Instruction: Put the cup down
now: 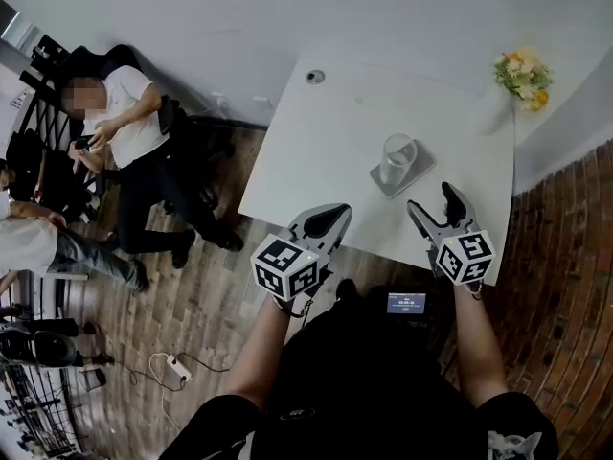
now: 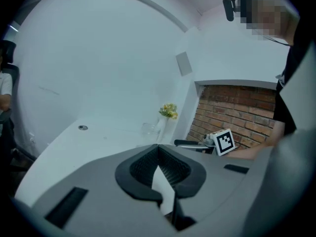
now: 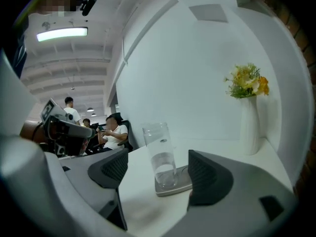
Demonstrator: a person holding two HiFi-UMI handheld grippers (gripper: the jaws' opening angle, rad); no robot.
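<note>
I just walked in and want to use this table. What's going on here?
A person holds a gripper in each hand at the near edge of a white table. A clear cup stands upright on a grey coaster, already set down. The right gripper points at it with its jaws apart, touching nothing. The left gripper is shut and empty. A vase of flowers stands at the far corner.

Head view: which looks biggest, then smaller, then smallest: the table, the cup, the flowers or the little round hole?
1. table
2. cup and flowers: about alike, and the flowers stand farther off, so I won't rank them
3. hole
</note>
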